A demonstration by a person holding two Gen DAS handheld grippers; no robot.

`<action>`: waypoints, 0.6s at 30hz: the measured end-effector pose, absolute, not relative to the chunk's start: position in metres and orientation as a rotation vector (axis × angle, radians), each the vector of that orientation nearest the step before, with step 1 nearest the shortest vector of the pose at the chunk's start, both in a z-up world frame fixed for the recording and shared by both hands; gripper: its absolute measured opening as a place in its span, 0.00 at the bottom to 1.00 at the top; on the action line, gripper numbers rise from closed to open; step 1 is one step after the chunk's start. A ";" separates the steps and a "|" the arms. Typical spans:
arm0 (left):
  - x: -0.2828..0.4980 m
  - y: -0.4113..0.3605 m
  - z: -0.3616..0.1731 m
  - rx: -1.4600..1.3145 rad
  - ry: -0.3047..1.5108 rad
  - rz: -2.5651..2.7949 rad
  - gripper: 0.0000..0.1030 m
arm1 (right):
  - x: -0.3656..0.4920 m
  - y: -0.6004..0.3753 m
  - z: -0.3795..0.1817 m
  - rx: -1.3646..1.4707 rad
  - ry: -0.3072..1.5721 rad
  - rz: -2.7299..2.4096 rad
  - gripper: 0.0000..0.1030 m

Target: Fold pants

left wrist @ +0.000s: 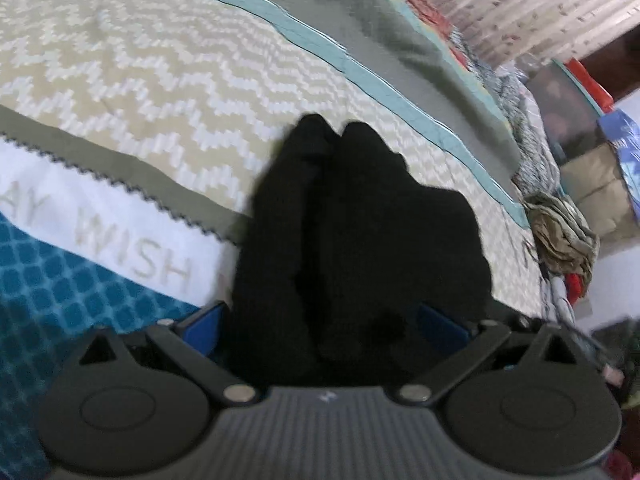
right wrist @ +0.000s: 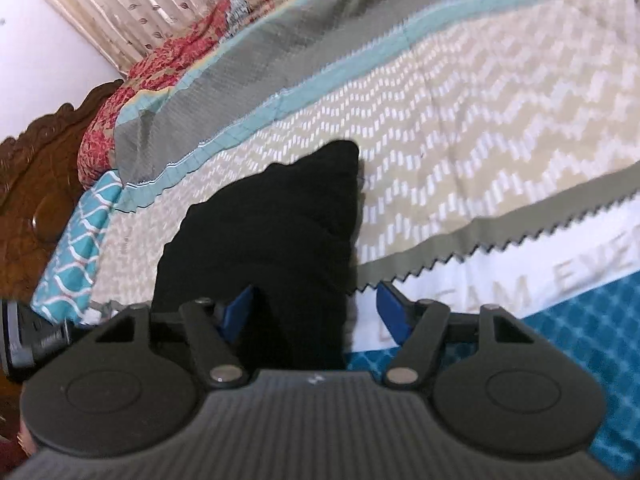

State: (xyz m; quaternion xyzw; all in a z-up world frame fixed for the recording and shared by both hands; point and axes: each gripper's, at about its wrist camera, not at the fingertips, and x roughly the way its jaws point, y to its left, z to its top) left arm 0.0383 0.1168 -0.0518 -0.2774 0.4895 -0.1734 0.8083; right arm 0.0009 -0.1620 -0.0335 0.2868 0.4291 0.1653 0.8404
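Observation:
Black pants (left wrist: 352, 232) lie bunched on a patterned bedspread (left wrist: 160, 80). In the left wrist view the cloth fills the gap between the blue fingers (left wrist: 204, 326) of my left gripper (left wrist: 324, 328), whose jaws stand wide apart. In the right wrist view the pants (right wrist: 272, 232) pass over the left blue finger (right wrist: 238, 308) of my right gripper (right wrist: 316, 312). Its jaws stand apart too, and the right finger (right wrist: 390, 312) is bare. The fingertips are hidden under the cloth.
The bedspread (right wrist: 480, 100) has beige zigzag, grey, teal and white lettered bands. A wooden headboard (right wrist: 40, 168) and a red floral pillow (right wrist: 160, 68) are at the left. A crumpled beige cloth (left wrist: 564, 232) and boxes (left wrist: 592, 168) sit by the bed's far edge.

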 end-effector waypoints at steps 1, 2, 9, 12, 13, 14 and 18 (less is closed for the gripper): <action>0.038 0.113 -0.053 -0.598 1.053 -0.389 0.89 | 0.006 -0.163 -0.039 0.665 0.929 0.371 0.72; 0.037 0.109 -0.052 -0.585 1.056 -0.388 0.84 | 0.009 -0.162 -0.042 0.709 0.951 0.401 0.71; 0.033 0.094 -0.038 -0.568 1.024 -0.370 0.51 | -0.002 -0.125 -0.010 0.508 0.878 0.410 0.47; 0.029 0.079 -0.021 -0.575 0.973 -0.434 0.51 | -0.027 -0.114 0.017 0.350 0.757 0.419 0.40; 0.029 0.069 -0.016 -0.566 0.962 -0.466 0.51 | -0.036 -0.113 0.023 0.312 0.722 0.413 0.39; 0.030 0.058 -0.012 -0.555 0.956 -0.502 0.51 | -0.045 -0.116 0.030 0.269 0.682 0.398 0.39; 0.039 0.015 -0.014 -0.531 0.972 -0.625 0.51 | -0.068 -0.146 0.049 0.177 0.559 0.294 0.39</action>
